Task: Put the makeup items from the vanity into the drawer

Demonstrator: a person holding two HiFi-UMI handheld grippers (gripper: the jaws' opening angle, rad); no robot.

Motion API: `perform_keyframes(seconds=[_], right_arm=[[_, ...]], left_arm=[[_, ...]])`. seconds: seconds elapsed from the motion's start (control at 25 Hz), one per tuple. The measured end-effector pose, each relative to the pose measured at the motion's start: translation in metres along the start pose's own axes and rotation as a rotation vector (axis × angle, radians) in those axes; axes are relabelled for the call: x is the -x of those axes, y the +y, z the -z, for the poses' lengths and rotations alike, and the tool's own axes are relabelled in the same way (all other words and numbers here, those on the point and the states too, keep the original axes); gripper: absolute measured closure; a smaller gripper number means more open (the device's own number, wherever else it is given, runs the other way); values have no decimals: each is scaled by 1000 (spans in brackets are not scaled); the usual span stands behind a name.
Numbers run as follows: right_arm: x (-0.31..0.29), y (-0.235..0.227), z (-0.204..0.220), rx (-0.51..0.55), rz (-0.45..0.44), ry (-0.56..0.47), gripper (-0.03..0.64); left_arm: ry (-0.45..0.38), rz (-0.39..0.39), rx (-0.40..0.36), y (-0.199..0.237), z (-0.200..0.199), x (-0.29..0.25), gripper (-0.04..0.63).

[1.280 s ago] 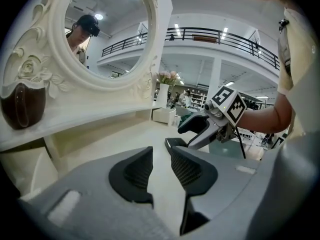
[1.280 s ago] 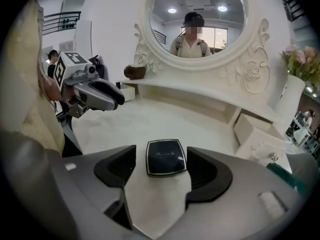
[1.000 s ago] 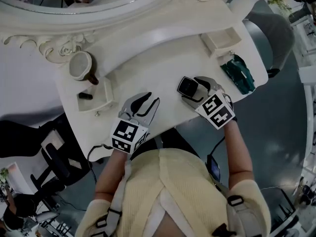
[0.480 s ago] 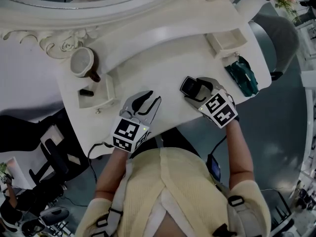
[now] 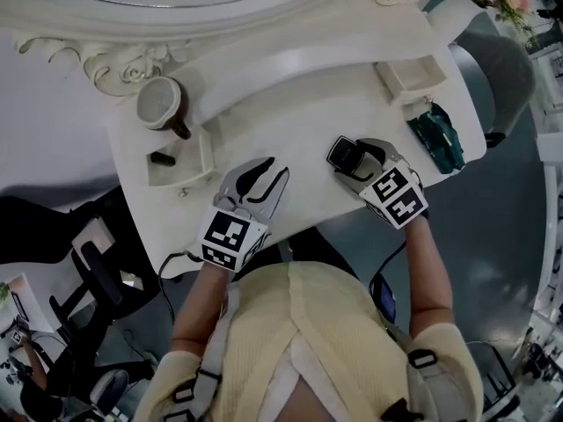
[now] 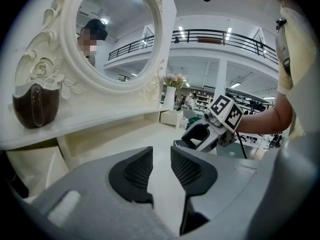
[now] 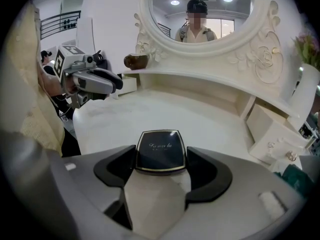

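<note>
A black compact (image 5: pixel 341 153) (image 7: pixel 161 146) sits between the pads of my right gripper (image 5: pixel 349 159) (image 7: pixel 161 160), which is shut on it just above the white vanity top (image 5: pixel 290 104). My left gripper (image 5: pixel 271 172) (image 6: pixel 161 156) hovers over the vanity's front edge; its jaws are closing with nothing between them. At the left, the small drawer (image 5: pixel 195 155) stands open with a short dark stick-like item (image 5: pixel 160 158) lying in it. The right gripper (image 6: pixel 207 134) also shows in the left gripper view.
A brown jar (image 5: pixel 158 104) (image 6: pixel 35 104) stands on the shelf under the round mirror (image 7: pixel 200 9). A second small drawer (image 5: pixel 420 79) is open at the right, with a green object (image 5: pixel 437 137) beside it. A black chair (image 5: pixel 88 271) stands at the vanity's left.
The whole view has shifted slightly. Both grippers stay at about the same places over the vanity top, and the right one still holds the compact.
</note>
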State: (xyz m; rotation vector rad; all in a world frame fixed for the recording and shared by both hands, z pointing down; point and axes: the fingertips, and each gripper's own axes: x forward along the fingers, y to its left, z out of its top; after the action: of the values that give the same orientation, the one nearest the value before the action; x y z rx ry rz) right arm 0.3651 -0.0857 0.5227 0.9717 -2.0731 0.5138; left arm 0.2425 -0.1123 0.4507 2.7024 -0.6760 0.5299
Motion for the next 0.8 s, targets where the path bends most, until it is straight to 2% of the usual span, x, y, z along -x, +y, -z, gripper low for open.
perform_keyframes(seconds=[0.04,0.12,0.4,0.8], right_arm=[[0,1,-2,5,3,-4,297],[1,3,-7,6,8,-13,296],[8,17,-31,4,8,-43,298],[14,58,-100,76,-25,-132,298]], left_arm=[[-10,-8,0,2,-2,3,493],[-37,-35,1,8,-7,11,593],[-75,-94,-18,21,-16,40,591],[-125,-215,-12,53,-18,104,591]])
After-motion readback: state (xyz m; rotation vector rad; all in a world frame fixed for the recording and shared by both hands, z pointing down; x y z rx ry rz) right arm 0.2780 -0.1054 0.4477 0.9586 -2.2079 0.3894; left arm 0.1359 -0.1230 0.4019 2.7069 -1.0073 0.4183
